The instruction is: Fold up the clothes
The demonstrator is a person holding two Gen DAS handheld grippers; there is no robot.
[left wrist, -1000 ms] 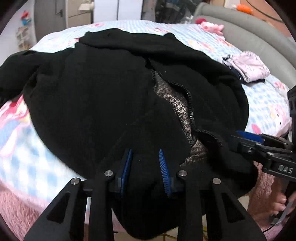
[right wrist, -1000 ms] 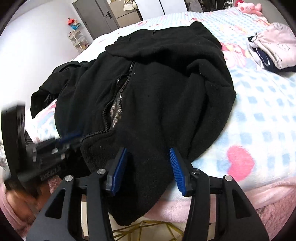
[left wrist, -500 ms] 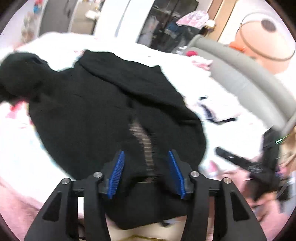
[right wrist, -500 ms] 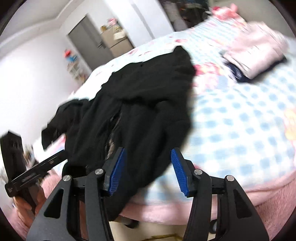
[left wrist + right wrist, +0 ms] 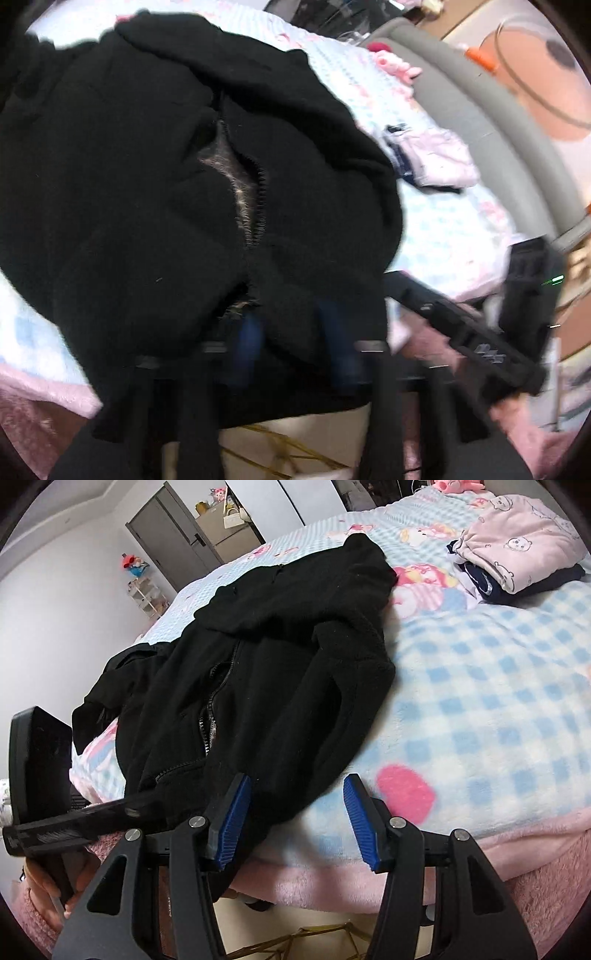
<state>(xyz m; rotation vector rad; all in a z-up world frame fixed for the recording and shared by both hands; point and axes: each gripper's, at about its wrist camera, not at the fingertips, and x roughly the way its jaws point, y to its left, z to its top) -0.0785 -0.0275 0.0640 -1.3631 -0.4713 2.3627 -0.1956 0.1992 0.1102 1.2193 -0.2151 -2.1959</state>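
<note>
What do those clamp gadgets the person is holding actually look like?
Each hand-held gripper is a matte black plastic frame with triangular cut-outs, silver bolt heads and two fingers tipped with ribbed blue pads. The other hand-held gripper shows blurred, the same black with blue pads. Pale lettering marks its black side bar, and the hands wear fuzzy pink sleeves.

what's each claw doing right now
left claw: closed on the black jacket hem
right claw: open, just been opening wider, hem between, not gripped
</note>
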